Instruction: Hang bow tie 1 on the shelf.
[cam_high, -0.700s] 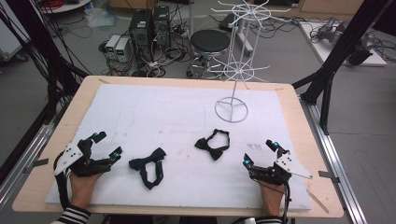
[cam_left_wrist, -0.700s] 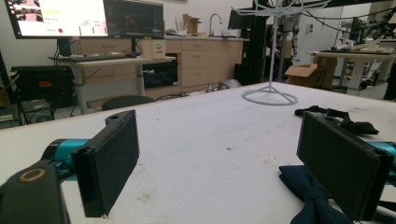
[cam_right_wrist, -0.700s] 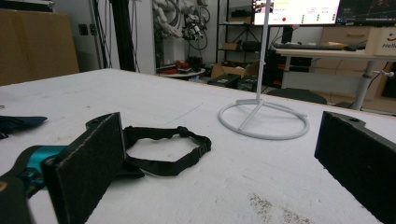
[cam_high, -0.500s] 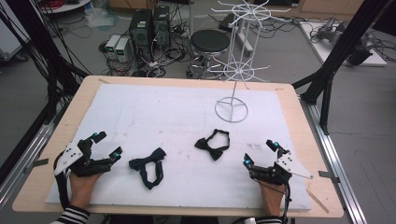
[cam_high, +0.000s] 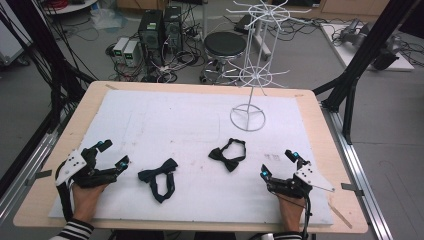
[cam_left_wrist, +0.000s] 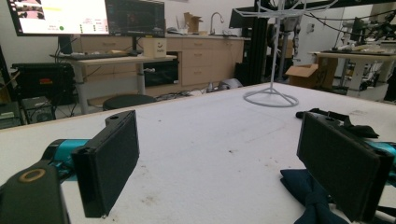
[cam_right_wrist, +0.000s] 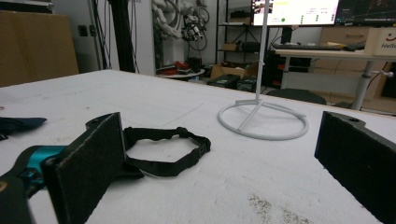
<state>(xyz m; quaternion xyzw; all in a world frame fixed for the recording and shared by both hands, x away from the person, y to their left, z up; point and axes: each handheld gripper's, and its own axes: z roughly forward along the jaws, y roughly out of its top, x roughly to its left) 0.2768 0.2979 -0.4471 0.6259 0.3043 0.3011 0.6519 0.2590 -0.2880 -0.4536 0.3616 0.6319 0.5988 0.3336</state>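
Observation:
Two dark bow ties lie on the white mat (cam_high: 175, 125). The dark blue bow tie (cam_high: 158, 178) sits just right of my left gripper (cam_high: 113, 153), and its knot shows beside the right jaw in the left gripper view (cam_left_wrist: 313, 198). A black bow tie (cam_high: 227, 155) with its strap looped lies left of my right gripper (cam_high: 279, 163); the strap loop (cam_right_wrist: 166, 149) lies ahead of the left jaw in the right gripper view. Both grippers rest low near the front edge, open, nothing between their jaws (cam_left_wrist: 224, 158) (cam_right_wrist: 219, 163). A white wire rack (cam_high: 250, 75) stands at the back right.
The rack's ring base (cam_right_wrist: 263, 122) stands ahead of my right gripper and farther off in the left gripper view (cam_left_wrist: 271, 99). A wooden table rim (cam_high: 45, 165) borders the mat. Beyond the table are a stool (cam_high: 226, 45), computer cases (cam_high: 160, 25) and cables.

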